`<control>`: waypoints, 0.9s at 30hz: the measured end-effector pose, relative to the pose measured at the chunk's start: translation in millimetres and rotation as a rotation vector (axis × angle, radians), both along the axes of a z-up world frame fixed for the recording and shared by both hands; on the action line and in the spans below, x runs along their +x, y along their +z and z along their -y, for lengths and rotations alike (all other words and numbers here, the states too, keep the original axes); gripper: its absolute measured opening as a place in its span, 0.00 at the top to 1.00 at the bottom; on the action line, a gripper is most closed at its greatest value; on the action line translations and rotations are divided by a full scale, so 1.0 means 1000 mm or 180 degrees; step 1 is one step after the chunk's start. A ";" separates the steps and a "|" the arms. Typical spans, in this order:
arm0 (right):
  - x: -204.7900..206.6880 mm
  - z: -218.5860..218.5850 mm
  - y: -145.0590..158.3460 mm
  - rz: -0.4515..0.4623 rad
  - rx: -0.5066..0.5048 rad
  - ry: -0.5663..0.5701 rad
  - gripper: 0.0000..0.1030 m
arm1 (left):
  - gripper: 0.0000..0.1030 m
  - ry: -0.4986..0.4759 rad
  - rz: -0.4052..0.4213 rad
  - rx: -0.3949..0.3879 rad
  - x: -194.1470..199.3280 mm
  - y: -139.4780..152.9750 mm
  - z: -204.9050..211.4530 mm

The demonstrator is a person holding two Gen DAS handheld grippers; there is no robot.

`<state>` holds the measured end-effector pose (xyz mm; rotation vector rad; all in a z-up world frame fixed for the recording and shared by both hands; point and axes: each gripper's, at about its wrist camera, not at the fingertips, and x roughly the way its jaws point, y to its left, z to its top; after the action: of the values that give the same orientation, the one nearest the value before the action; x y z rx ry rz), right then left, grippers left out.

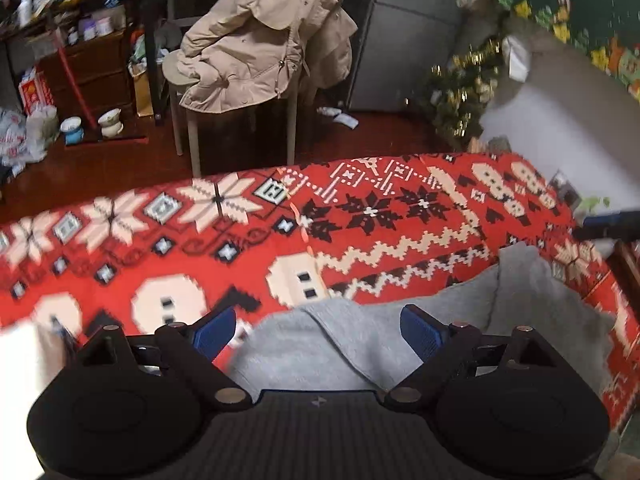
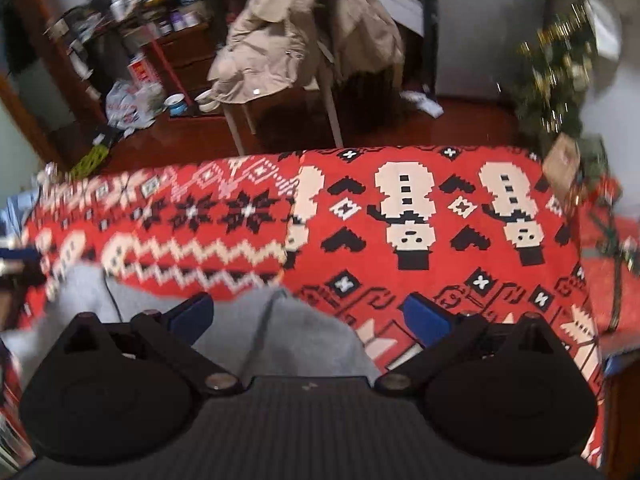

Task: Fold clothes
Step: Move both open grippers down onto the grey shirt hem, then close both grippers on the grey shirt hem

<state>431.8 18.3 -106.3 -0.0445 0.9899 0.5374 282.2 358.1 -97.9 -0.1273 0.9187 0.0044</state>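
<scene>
A grey fleece garment [image 1: 360, 340] lies crumpled on a table covered by a red patterned cloth [image 1: 200, 240]. My left gripper [image 1: 318, 332] is open, its blue pads wide apart above the garment's near part, holding nothing. In the right wrist view the same grey garment [image 2: 288, 332] lies at the near left of the red cloth [image 2: 440, 272]. My right gripper [image 2: 308, 320] is open over the garment's right edge, empty. The other gripper's dark tip shows at the right edge of the left wrist view [image 1: 608, 224].
Beyond the table's far edge stands a chair draped with a beige coat [image 1: 260, 40], a cluttered dark shelf [image 1: 80, 52] at the left, and a small decorated Christmas tree [image 1: 464, 92] at the right. Cups and bags sit on the wooden floor.
</scene>
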 end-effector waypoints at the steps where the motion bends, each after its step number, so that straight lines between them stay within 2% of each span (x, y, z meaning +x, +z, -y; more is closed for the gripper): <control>1: 0.006 -0.002 0.001 -0.0062 -0.0013 -0.0045 0.01 | 0.14 -0.0012 -0.0031 0.0001 0.004 0.004 -0.002; 5: 0.030 -0.010 -0.005 -0.0274 -0.0012 -0.0150 0.03 | 0.15 0.0001 -0.0084 -0.0070 0.016 0.003 -0.015; 7: 0.039 -0.016 -0.014 -0.0380 -0.0020 -0.0139 0.12 | 0.16 0.0090 -0.0151 -0.0161 0.021 -0.004 -0.023; 11: 0.054 -0.027 -0.032 -0.0540 -0.0008 -0.0083 0.30 | 0.28 0.0097 -0.0294 -0.0301 0.034 -0.014 -0.030; 13: 0.061 -0.035 -0.038 -0.0588 -0.0008 -0.0031 0.39 | 0.31 0.0068 -0.0327 -0.0420 0.040 -0.018 -0.033; 15: 0.068 -0.045 -0.047 -0.0618 -0.0131 0.0058 0.53 | 0.32 0.0102 -0.0365 -0.0473 0.047 -0.024 -0.035; 17: 0.072 -0.048 -0.057 -0.0735 -0.0195 0.0068 0.59 | 0.34 0.0115 -0.0433 -0.0505 0.053 -0.029 -0.035; 19: 0.073 -0.049 -0.064 -0.0868 -0.0181 0.0094 0.59 | 0.34 0.0053 -0.0458 -0.0501 0.058 -0.034 -0.032; 23: 0.062 -0.048 -0.064 -0.0915 -0.0102 0.0199 0.59 | 0.37 -0.0111 -0.0520 -0.0407 0.062 -0.042 -0.024; 27: 0.045 -0.052 -0.064 -0.0900 -0.0173 0.0361 0.59 | 0.38 -0.0219 -0.0598 -0.0390 0.061 -0.046 -0.018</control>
<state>476.8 69.8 -170.6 -0.0749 1.2836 0.6319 343.0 375.9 -144.3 -0.2116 1.1108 -0.1053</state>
